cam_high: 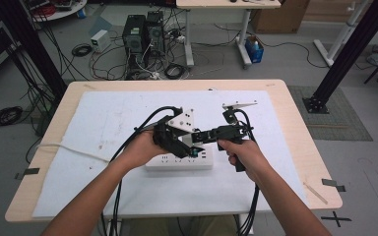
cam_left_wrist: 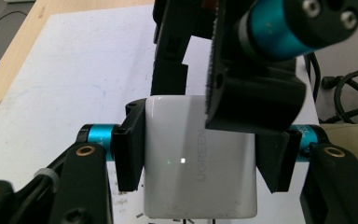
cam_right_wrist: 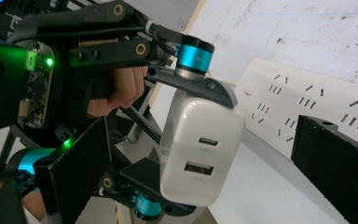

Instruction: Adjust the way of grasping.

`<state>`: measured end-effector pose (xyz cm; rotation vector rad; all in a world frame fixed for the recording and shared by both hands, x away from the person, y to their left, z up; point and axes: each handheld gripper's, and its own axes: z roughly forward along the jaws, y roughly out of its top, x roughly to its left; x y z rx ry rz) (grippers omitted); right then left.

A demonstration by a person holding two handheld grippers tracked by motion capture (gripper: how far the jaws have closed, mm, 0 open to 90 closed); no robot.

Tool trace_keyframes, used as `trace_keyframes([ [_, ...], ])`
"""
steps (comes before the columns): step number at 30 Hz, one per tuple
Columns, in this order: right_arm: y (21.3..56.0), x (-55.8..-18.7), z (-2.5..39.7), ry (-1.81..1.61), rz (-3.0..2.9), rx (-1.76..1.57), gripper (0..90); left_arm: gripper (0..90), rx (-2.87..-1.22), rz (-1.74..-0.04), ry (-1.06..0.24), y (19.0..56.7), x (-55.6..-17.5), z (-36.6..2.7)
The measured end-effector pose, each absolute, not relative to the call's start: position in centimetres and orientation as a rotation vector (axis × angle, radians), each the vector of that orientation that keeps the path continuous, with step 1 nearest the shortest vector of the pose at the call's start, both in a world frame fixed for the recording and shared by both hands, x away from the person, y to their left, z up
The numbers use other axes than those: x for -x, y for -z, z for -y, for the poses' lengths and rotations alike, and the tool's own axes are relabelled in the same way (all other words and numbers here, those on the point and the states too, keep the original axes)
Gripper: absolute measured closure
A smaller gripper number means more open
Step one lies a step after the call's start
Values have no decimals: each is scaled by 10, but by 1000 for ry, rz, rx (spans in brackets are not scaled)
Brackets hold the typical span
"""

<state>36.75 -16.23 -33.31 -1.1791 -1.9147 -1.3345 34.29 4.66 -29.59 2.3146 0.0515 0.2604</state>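
Left gripper: its two black jaws are pressed against opposite sides of a glossy white block-shaped wall charger, pinching it.
White charger: held up off the table, just above the white rectangular plastic power strip; the right gripper view shows its end face with two ports.
Right gripper: jaws spread wide, one on each side of the charger, touching neither side of it.
Power strip: lies on a white sheet covering the light wooden table, near the front middle.
Hands: left hand and right hand grip the tools close together over the strip.
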Motion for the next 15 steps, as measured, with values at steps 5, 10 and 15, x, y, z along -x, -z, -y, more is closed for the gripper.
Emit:
trace_keyframes([
  [5, 335, -368, 164, 1353, 1890, 1168, 201, 425, -2315, -46, -273, 295, -342, -45],
  [10, 337, -369, 163, 1344, 1848, 1164, 251, 425, -2314, -36, -279, 294, -341, -42],
  [15, 339, -369, 162, 1343, 1838, 1168, 267, 425, -2317, -30, -287, 294, -341, -42],
])
